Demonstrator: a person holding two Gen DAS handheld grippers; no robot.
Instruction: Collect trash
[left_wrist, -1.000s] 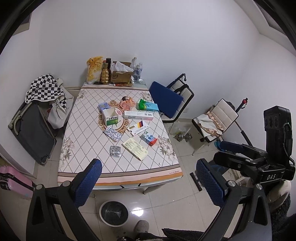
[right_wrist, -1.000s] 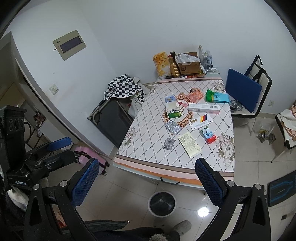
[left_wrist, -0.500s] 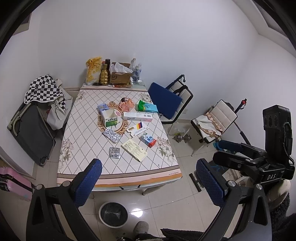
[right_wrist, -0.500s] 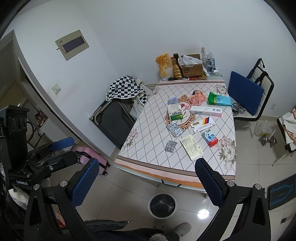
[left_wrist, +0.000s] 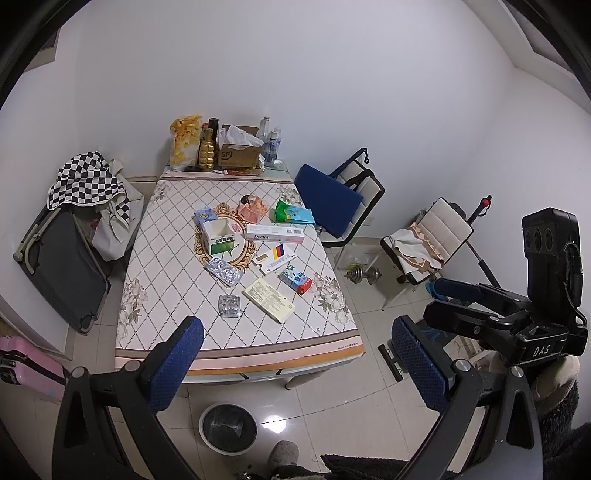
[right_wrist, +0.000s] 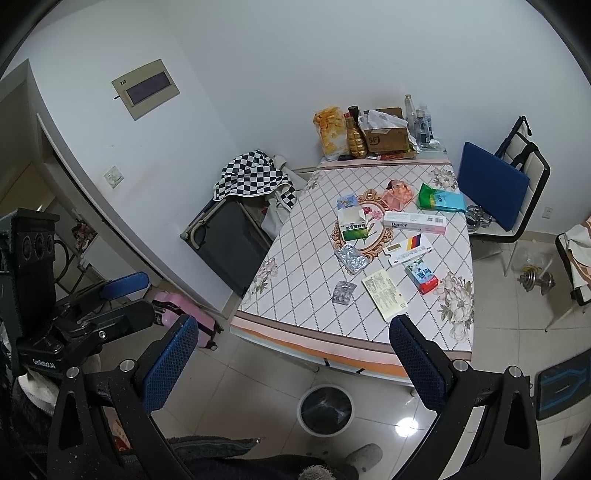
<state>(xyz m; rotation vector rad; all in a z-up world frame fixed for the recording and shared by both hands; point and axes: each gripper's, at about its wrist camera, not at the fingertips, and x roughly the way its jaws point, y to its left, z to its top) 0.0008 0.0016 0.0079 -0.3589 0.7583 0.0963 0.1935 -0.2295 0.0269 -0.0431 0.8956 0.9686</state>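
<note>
Left wrist view takes in a table (left_wrist: 236, 332) with a diamond-patterned cloth at the centre of the frame, its trash spread across the middle. Two chairs stand to its right: one with a blue cushion (left_wrist: 327, 201) in the upper centre, one with a white seat (left_wrist: 428, 236) further right. A dark folded frame under a checkered cloth (left_wrist: 86, 177) leans at centre left. On the floor at lower centre, just in front of the table's near edge, sits a round bin (left_wrist: 228, 427) with a dark liner.

Among the litter: a long white carton marked "Doctor" (left_wrist: 275, 233), an open green and white box (left_wrist: 219, 238), a yellowish leaflet (left_wrist: 268, 299), a green and blue pouch (left_wrist: 293, 214), a red and blue small box (left_wrist: 296, 280), and two foil blister packs (left_wrist: 224, 271), the smaller (left_wrist: 229, 305) nearest the camera. The print on them is too small to read.

The left gripper (left_wrist: 295, 365) hangs over the floor short of the table, jaws wide apart and empty. The right gripper (right_wrist: 295, 363) does likewise in its own view, jaws spread, nothing between them.
</note>
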